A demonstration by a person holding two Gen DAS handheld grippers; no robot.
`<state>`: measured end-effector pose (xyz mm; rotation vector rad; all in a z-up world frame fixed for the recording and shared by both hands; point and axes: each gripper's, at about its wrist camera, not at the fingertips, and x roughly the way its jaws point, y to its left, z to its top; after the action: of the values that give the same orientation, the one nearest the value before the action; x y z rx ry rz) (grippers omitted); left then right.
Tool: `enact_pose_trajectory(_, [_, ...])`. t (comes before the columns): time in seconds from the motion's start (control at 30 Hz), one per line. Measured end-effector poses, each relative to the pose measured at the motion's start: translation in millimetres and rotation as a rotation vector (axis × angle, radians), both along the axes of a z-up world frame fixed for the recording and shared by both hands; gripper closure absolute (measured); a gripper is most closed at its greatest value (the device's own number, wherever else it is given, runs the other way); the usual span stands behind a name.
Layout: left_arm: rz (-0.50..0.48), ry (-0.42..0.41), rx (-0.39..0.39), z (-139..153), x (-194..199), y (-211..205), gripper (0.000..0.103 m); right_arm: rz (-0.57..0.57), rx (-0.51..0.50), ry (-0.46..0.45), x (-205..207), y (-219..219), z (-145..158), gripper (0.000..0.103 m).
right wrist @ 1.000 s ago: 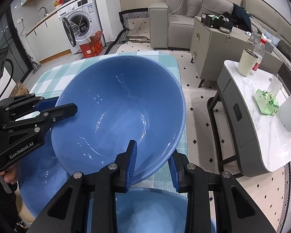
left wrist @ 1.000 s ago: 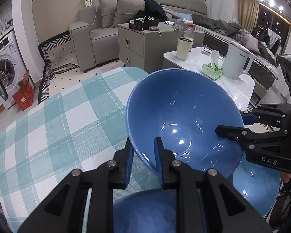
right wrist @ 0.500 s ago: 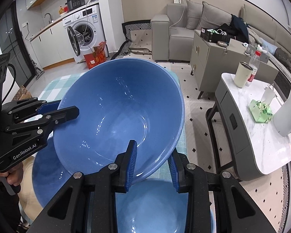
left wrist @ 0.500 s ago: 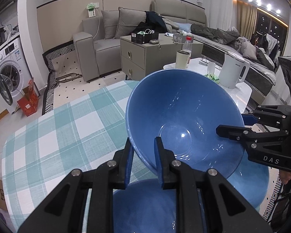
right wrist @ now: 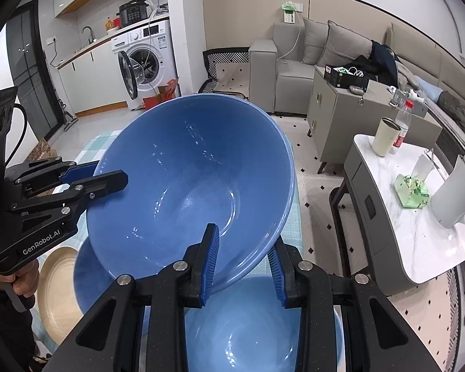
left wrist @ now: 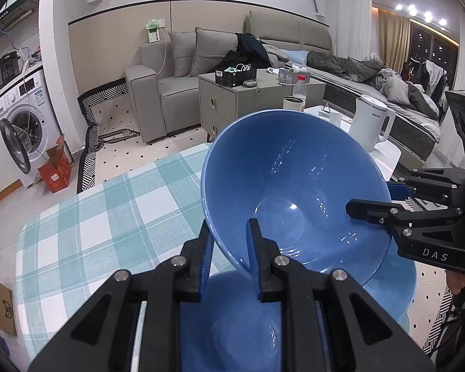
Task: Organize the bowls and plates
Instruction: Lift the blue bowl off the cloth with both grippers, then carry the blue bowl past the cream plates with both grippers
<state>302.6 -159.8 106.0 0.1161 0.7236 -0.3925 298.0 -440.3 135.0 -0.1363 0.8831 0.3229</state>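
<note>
where right wrist looks, tan plate [right wrist: 57, 288] shows.

The large blue bowl [left wrist: 294, 186] is showing a glossy, smooth ceramic-looking glaze, catching small highlights. The tablecloth [left wrist: 93, 217] is looking like matt woven cloth in teal check. The gripper fingers [right wrist: 210, 257] are wearing ribbed blue pads on matt, faintly speckled black plastic with shiny metal screws. The side table top [right wrist: 418, 232] is gleaming like polished marble. The kettle [left wrist: 372, 122] is looking like smooth white plastic.
</note>
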Motion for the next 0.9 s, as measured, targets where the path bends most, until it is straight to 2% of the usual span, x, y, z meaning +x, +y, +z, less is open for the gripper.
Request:
enact_pose_trajectory(0.53, [0.044,-0.047,0.0,15,-47,25,0.084,0.048,0.012,-0.039,-42,25,16,0.071])
enact_pose_trajectory(0.9, [0.085,-0.032,0.001,4,-69,41,0.084,0.092,0.021,-0.029,-66,42,11,0.071])
